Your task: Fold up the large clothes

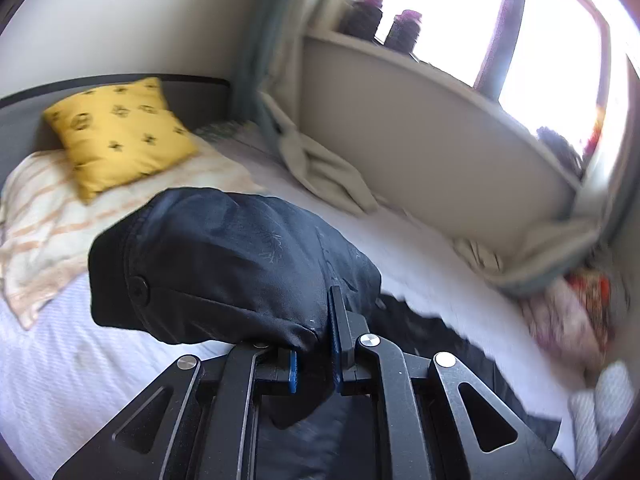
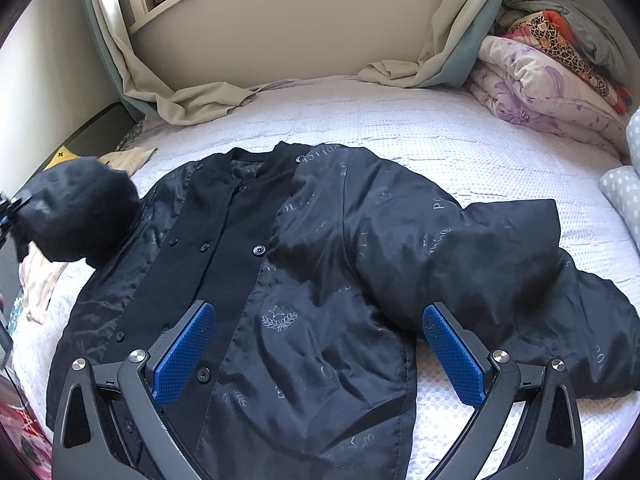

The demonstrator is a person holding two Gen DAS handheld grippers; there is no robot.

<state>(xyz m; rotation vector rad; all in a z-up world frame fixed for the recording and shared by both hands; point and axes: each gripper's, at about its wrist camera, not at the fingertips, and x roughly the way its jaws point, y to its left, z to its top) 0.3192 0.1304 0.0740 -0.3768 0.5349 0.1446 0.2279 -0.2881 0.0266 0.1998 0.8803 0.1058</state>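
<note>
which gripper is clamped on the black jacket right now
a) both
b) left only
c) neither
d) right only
b) The left gripper is shut on a bunched part of the black jacket, while the right gripper hangs above the jacket with its blue pads wide apart and nothing between them.

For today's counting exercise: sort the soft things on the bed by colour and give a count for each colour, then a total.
Black: 1, the jacket
Yellow: 1, the cushion
Cream with orange stripes: 1, the blanket
Lilac floral: 1, the folded quilt
Total: 4
</note>
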